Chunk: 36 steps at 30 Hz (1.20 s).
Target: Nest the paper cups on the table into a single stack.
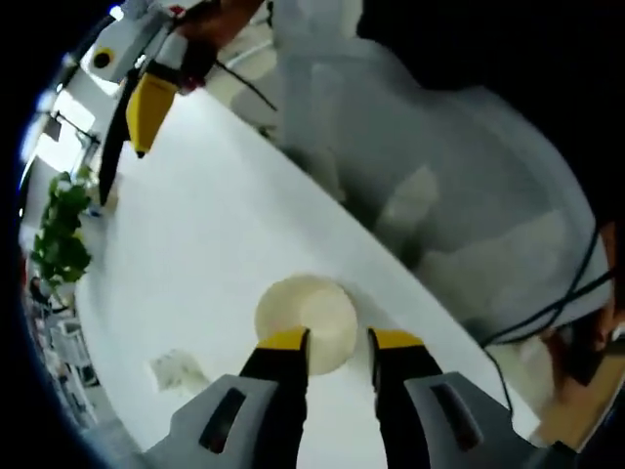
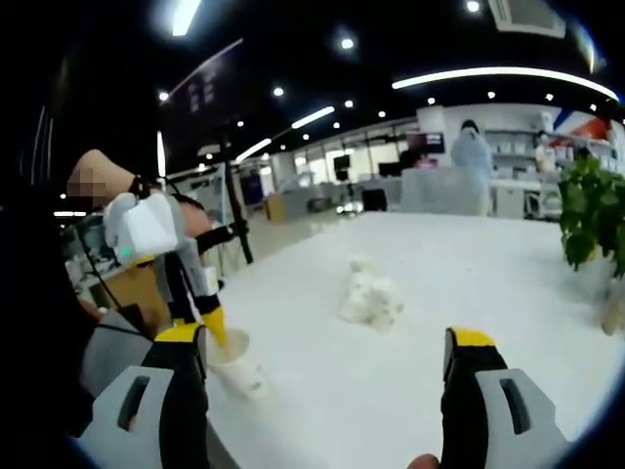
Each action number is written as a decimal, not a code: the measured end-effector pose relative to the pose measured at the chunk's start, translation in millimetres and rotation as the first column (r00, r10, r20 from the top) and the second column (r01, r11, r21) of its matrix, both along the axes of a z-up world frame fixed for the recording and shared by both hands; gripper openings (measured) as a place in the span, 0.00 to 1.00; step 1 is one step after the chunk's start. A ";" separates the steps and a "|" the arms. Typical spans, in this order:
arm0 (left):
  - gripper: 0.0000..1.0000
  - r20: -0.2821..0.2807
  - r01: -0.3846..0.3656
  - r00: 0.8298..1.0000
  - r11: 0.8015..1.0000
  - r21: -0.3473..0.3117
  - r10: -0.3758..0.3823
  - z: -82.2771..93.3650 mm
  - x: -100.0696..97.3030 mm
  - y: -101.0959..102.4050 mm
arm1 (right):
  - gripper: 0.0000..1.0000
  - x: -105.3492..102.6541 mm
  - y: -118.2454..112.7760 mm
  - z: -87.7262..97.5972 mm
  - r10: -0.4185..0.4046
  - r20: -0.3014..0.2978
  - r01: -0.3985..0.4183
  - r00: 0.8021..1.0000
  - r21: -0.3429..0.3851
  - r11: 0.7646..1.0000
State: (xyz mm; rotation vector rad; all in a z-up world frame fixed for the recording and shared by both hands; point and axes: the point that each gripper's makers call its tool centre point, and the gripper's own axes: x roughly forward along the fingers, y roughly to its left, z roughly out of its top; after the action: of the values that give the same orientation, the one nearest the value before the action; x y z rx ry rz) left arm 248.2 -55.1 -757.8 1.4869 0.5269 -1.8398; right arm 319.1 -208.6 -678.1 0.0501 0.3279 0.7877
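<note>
The left hand-held gripper (image 1: 338,344) hangs over a paper cup (image 1: 307,322) that stands on the white tabletop (image 1: 210,225), seen from above so its open mouth faces the camera; the yellow-tipped jaws are parted, holding nothing, with one tip over the cup's near rim and the other just beside it. In the right gripper view the right hand-held gripper (image 2: 327,347) is spread wide and empty, well back from the work, and the left one shows at the left, its tips down at a cup by the tabletop's near edge, with what looks like another cup (image 2: 244,379) lying just beside it. A crumpled white lump (image 2: 370,293) sits farther out on the tabletop, and a green plant (image 2: 592,215) stands at the far right. The likely trouble is the grip itself: thin paper walls could buckle if the jaws close hard, or a tip landing on the rim could tip the cup. It stands near the edge, so a nudge might push it off.
</note>
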 end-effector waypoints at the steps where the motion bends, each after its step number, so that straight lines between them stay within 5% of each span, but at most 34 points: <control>1: 0.25 -0.002 -0.006 1.000 1.000 -0.004 0.006 0.2 -0.2 -0.4 | 1.00 0.0 0.3 -0.1 0.001 0.000 -0.001 1.000 -0.001 1.000; 10: 0.32 -0.017 -0.100 0.995 0.994 -0.053 0.100 6.6 3.4 -1.3 | 1.00 -2.0 3.0 -0.1 0.006 -0.002 -0.006 1.000 -0.001 1.000; 19: 0.34 -0.074 -0.216 0.976 0.963 -0.161 0.207 16.8 0.6 -6.9 | 1.00 -4.1 5.0 -0.3 0.010 -0.004 -0.010 1.000 -0.012 1.000; 26: 0.37 -0.138 -0.353 0.935 0.904 -0.242 0.328 29.9 8.9 -12.0 | 1.00 -5.5 8.4 -0.1 0.016 -0.008 -0.016 1.000 -0.016 1.000; 36: 0.43 -0.258 -0.514 0.855 0.795 -0.322 0.449 43.2 15.0 -13.7 | 1.00 -7.1 10.7 0.6 0.022 -0.009 -0.022 1.000 -0.026 0.999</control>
State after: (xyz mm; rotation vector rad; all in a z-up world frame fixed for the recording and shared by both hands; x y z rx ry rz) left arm 263.2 -68.9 -714.6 0.8371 0.5339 -1.5459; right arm 311.9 -197.8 -677.5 0.0253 0.3472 0.8047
